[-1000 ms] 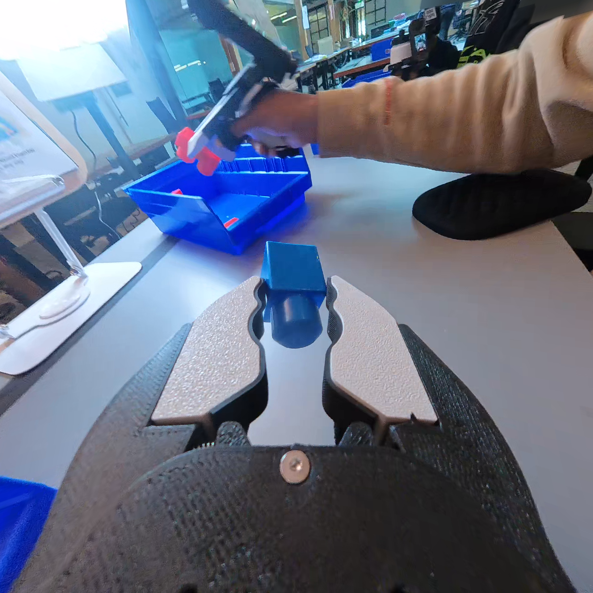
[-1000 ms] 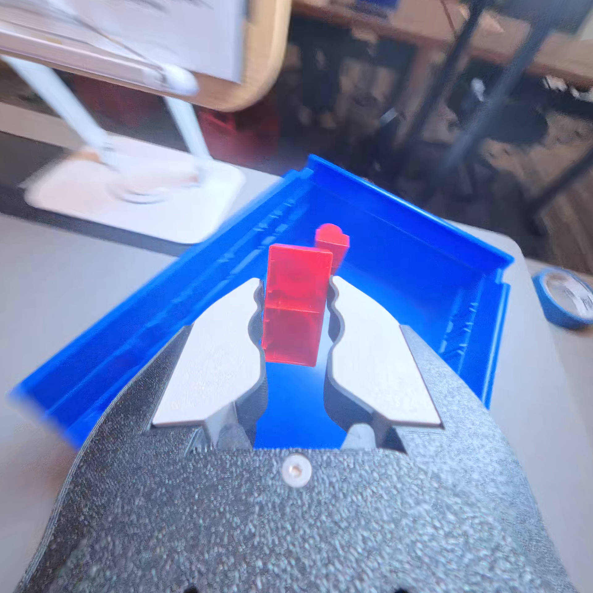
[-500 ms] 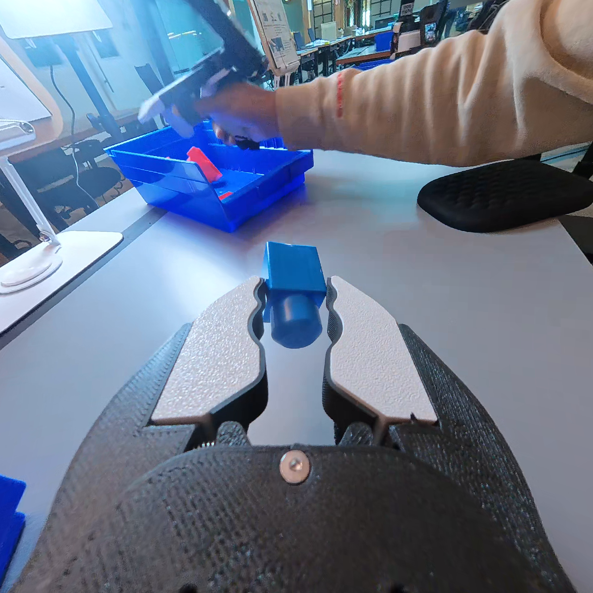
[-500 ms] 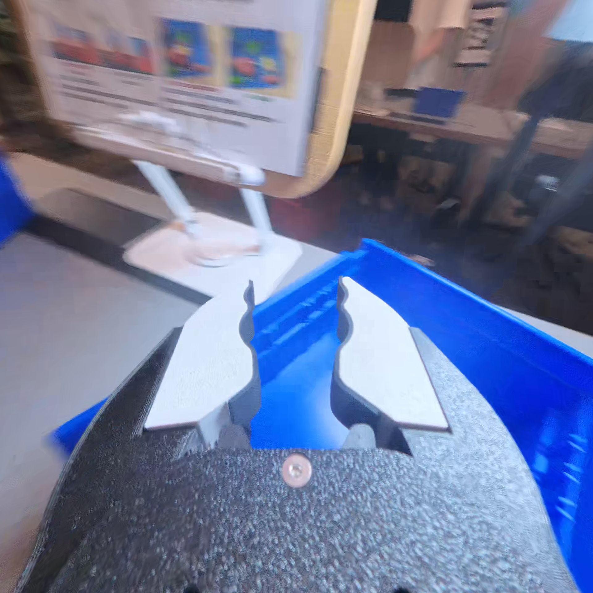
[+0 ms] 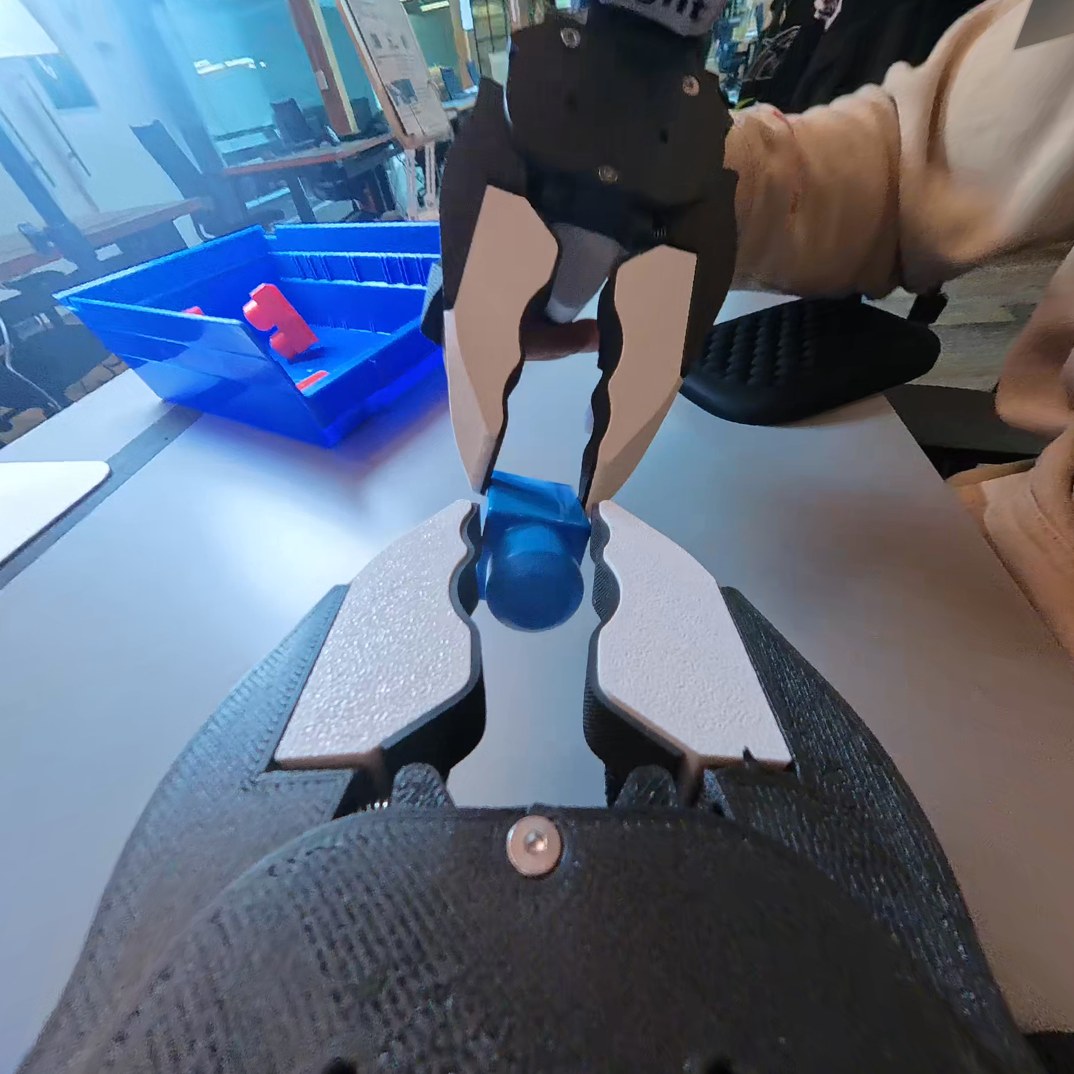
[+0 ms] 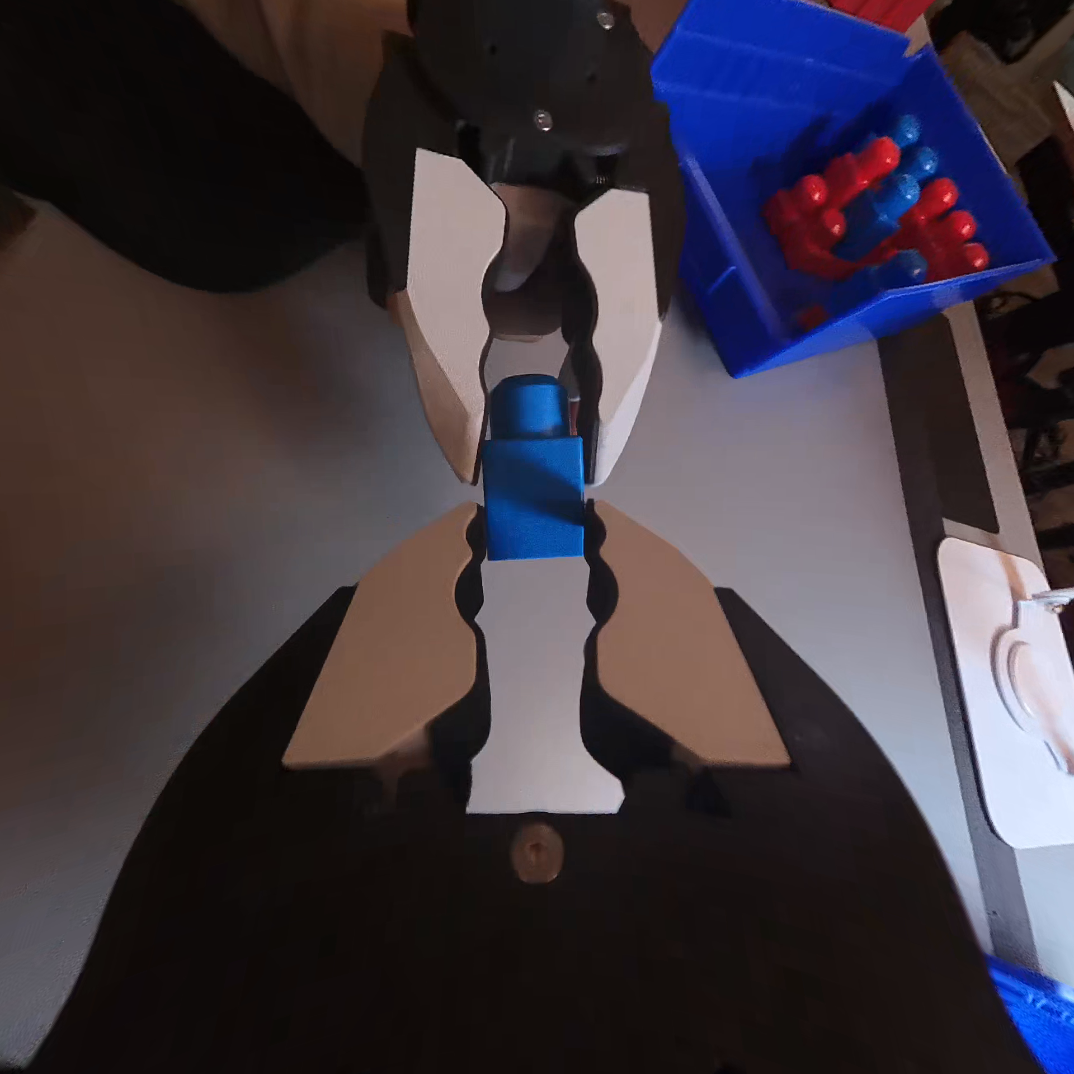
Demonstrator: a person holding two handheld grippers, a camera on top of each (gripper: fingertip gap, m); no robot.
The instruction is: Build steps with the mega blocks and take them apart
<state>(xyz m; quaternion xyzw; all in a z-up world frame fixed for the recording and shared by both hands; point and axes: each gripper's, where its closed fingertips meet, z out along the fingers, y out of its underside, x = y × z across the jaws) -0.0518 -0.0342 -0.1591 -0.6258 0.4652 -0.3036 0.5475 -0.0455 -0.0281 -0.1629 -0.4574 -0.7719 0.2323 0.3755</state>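
A blue mega block (image 5: 534, 581) is held above the grey table, its round stud towards my left wrist camera. My left gripper (image 5: 532, 511) is shut on the stud end. My right gripper (image 5: 534, 491) comes down from the far side, its fingertips on the block's square end. In the right wrist view, my right gripper (image 6: 534, 511) pinches the block's (image 6: 534, 500) square body, and the left gripper (image 6: 534, 479) faces it from the top. A blue bin (image 5: 174, 325) at the back left holds red blocks (image 5: 279, 325).
A second blue bin (image 6: 755, 116) with several red and blue blocks (image 6: 872, 215) stands beside the left gripper. A white stand base (image 6: 1017, 668) lies at the table edge. A black chair seat (image 5: 813, 360) and a person's cream sleeve (image 5: 872, 174) are at the right. Only a small space, under 4 cm, lies between the two pairs of fingers.
My right gripper let the red block go into the bin, opened, then swung over and closed on the far end of the blue block. The left gripper kept hold of the blue block.
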